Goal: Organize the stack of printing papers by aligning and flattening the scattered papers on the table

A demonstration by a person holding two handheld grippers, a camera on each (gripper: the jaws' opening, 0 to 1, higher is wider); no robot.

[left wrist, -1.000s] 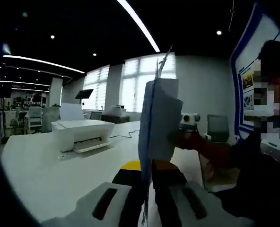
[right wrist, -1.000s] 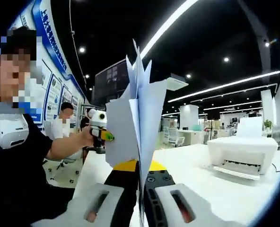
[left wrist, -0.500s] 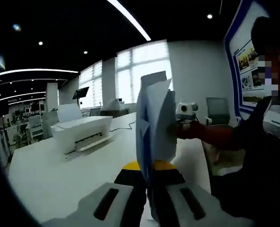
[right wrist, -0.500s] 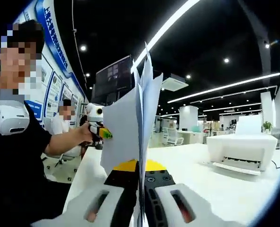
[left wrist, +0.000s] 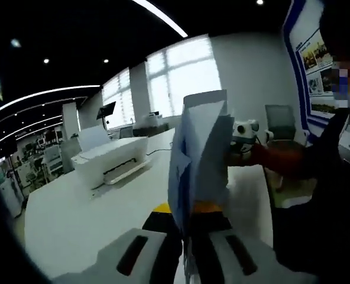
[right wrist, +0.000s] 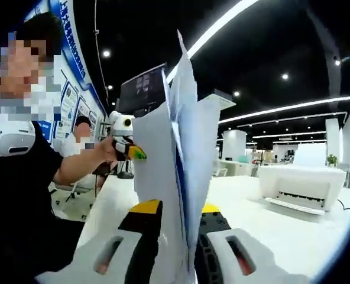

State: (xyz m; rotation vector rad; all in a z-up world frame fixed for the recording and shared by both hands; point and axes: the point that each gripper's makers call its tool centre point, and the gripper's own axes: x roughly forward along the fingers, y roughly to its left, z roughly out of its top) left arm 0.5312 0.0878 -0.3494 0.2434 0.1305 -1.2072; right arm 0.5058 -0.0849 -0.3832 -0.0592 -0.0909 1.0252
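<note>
A loose stack of white printing papers [left wrist: 198, 154] stands on edge above the white table [left wrist: 80, 219], its sheets fanned and uneven at the top. My left gripper [left wrist: 187, 216] is shut on the stack's near edge. The other gripper [left wrist: 246, 133] holds the far edge, in a person's hand. In the right gripper view the same papers [right wrist: 175, 165] rise between my right gripper [right wrist: 174, 213] jaws, which are shut on them. Beyond the papers, the left gripper [right wrist: 125, 142] with a yellow tip shows in a hand.
A white printer [left wrist: 110, 160] sits on the table to the left, and appears in the right gripper view as the printer [right wrist: 302, 183] at the right. The person holding the grippers [right wrist: 21, 195] stands close at the table's edge. A grey chair [left wrist: 279, 121] is behind.
Both views have tilted and shifted a little. The paper stack now looks more fanned and fills more of the right gripper view. Both grippers keep their hold on the papers.
</note>
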